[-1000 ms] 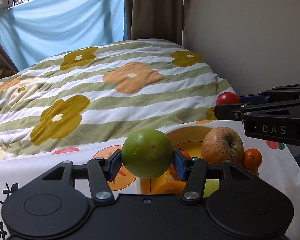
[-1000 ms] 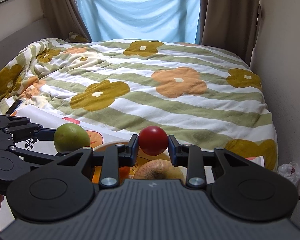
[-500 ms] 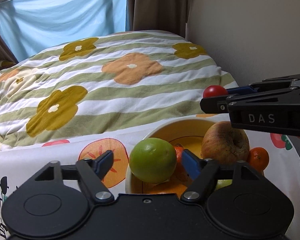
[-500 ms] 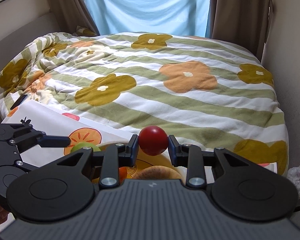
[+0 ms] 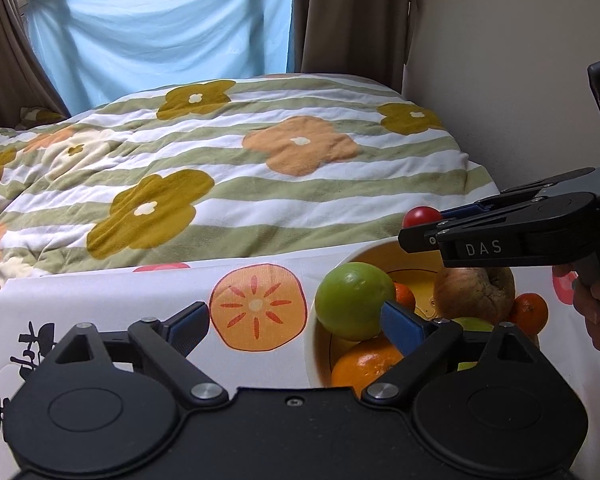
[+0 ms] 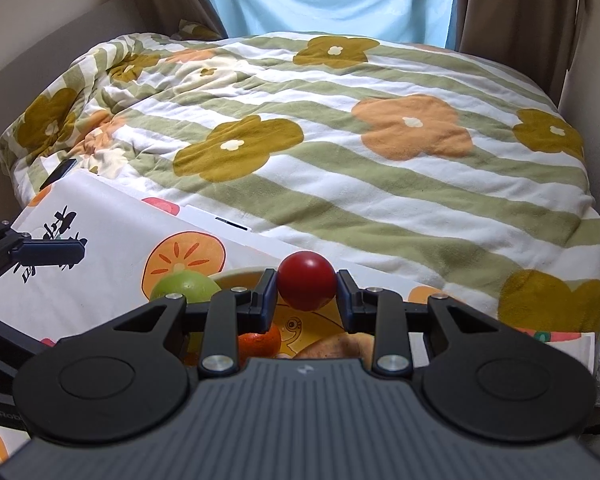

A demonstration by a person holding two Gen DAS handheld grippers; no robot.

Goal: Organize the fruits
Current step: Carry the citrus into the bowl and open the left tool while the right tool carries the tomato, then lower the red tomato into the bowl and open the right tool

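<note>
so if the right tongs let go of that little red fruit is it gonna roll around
Probably. The red fruit looks round and glossy, so it should roll. It hangs over the bowl, whose wall and piled fruit would likely catch it. The right tongs pinch only its sides, so it could slip.

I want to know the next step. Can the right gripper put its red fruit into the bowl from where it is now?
Probably yes: the right gripper holds the red fruit above the bowl, over bare yellow floor between the fruits; the open left gripper sits aside.

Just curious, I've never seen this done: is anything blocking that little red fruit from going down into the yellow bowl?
No obstacle in the air. The right tongs hold the red fruit above the bowl. Below lie a brownish apple, small oranges and the green fruit, with bare yellow bottom between.
</note>
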